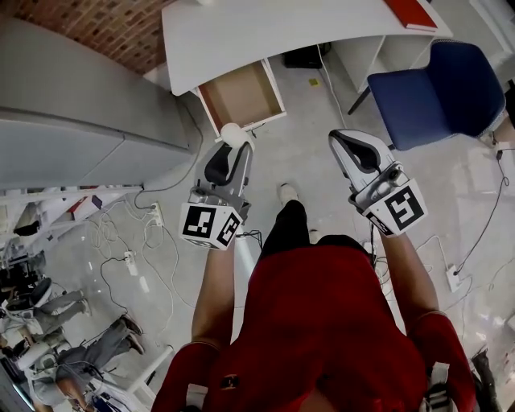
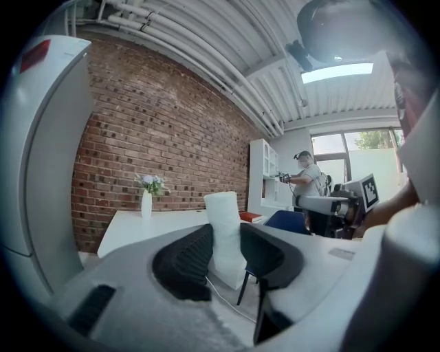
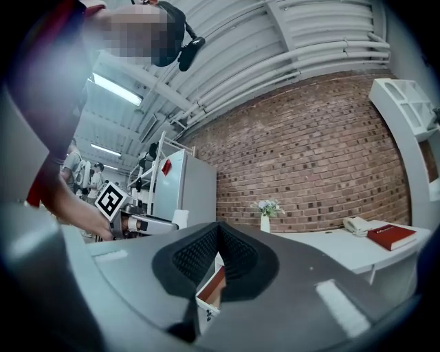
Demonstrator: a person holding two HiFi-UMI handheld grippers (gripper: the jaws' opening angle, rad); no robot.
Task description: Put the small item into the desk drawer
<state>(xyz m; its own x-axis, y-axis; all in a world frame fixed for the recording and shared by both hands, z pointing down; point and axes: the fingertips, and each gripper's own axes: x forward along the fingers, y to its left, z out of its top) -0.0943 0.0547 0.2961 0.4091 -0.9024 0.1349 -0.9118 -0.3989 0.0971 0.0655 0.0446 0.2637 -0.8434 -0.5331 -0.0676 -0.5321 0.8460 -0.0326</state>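
Observation:
My left gripper (image 1: 235, 145) is shut on a small white rounded item (image 1: 232, 133), just in front of the open desk drawer (image 1: 241, 95). In the left gripper view the white item (image 2: 224, 230) stands upright between the black pads (image 2: 189, 258). The drawer shows a bare brown bottom and hangs out from under the white desk (image 1: 265, 32). My right gripper (image 1: 343, 138) floats to the right of the drawer, its jaws together and holding nothing. In the right gripper view the drawer (image 3: 212, 287) shows low beyond the shut right gripper (image 3: 218, 230).
A blue chair (image 1: 447, 88) stands right of the drawer. A red book (image 1: 410, 12) lies on the desk's far right, and a white vase (image 2: 146, 203) with flowers stands on the desk. A grey cabinet (image 1: 64, 121) is at the left; cables (image 1: 137, 257) trail over the floor.

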